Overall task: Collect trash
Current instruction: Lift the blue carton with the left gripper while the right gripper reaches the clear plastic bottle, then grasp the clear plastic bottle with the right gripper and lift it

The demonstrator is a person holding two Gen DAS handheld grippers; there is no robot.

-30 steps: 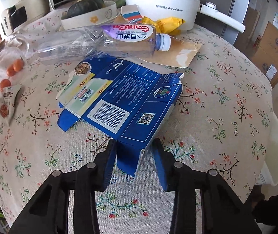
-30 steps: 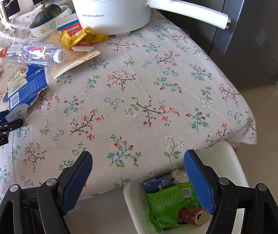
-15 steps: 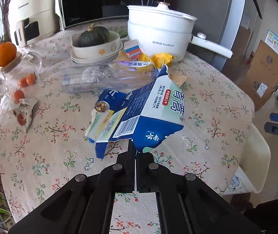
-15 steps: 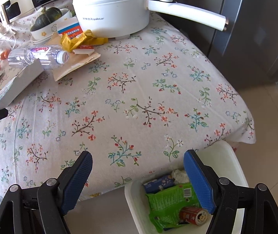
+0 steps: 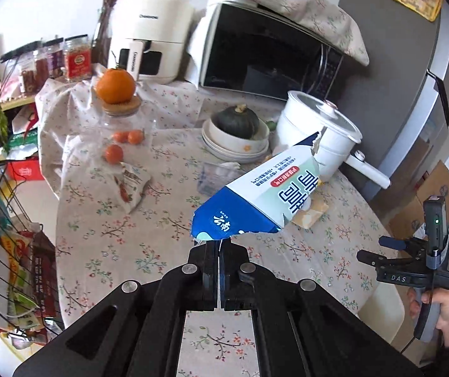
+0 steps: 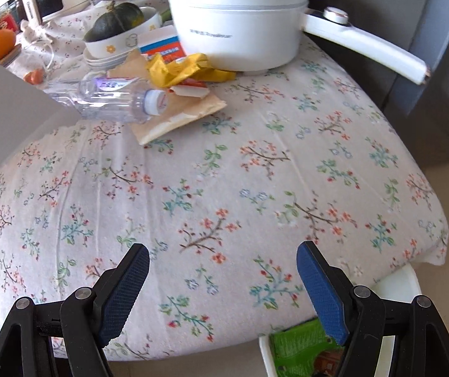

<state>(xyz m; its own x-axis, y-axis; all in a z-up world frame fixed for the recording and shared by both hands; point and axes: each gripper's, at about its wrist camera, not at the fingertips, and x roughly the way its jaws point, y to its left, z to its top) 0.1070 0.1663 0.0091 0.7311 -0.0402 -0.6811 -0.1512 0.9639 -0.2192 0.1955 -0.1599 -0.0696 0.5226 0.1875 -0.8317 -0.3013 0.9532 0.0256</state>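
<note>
left gripper (image 5: 218,248) pinches the blue carton (image 5: 265,201), hiding the bottle behind; right gripper (image 6: 221,282) gapes empty.

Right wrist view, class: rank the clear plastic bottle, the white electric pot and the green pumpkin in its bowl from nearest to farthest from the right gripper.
1. Clear plastic bottle, lying on its side, left of centre on the table.
2. White electric pot, further back, right of the bottle.
3. Green pumpkin, at the back left; close to the pot's depth, so this order is uncertain.

All measured from the right gripper.
</note>
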